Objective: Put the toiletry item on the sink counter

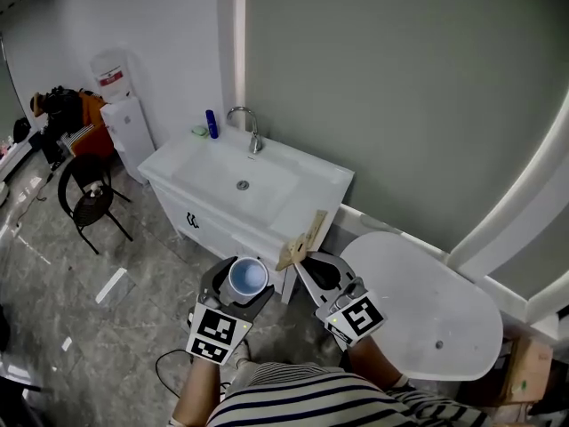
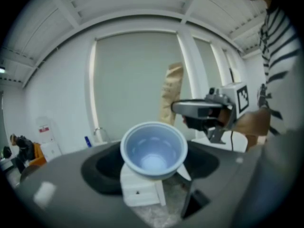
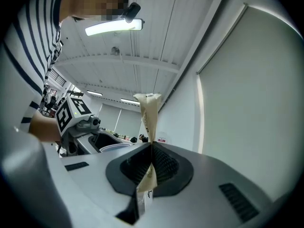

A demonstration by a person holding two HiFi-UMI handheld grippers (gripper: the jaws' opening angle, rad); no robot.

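A pale blue cup (image 1: 248, 277) sits mouth-up between the jaws of my left gripper (image 1: 238, 285), which is shut on its sides; the left gripper view shows the same cup (image 2: 153, 148) empty. My right gripper (image 1: 308, 262) is shut on a flat beige tube (image 1: 302, 240) that stands upright, its crimped end up (image 3: 149, 113). Both grippers hover side by side in front of the white sink counter (image 1: 331, 178), short of its near corner. The counter carries a basin, a chrome faucet (image 1: 252, 128), a small blue bottle (image 1: 212, 124) and a green soap (image 1: 199, 132).
A white oval tabletop (image 1: 427, 310) lies to the right of the grippers. Left of the sink stand a water dispenser (image 1: 122, 118) and a black chair (image 1: 89, 199). A cardboard box (image 1: 524, 369) is at the far right. The floor is grey tile.
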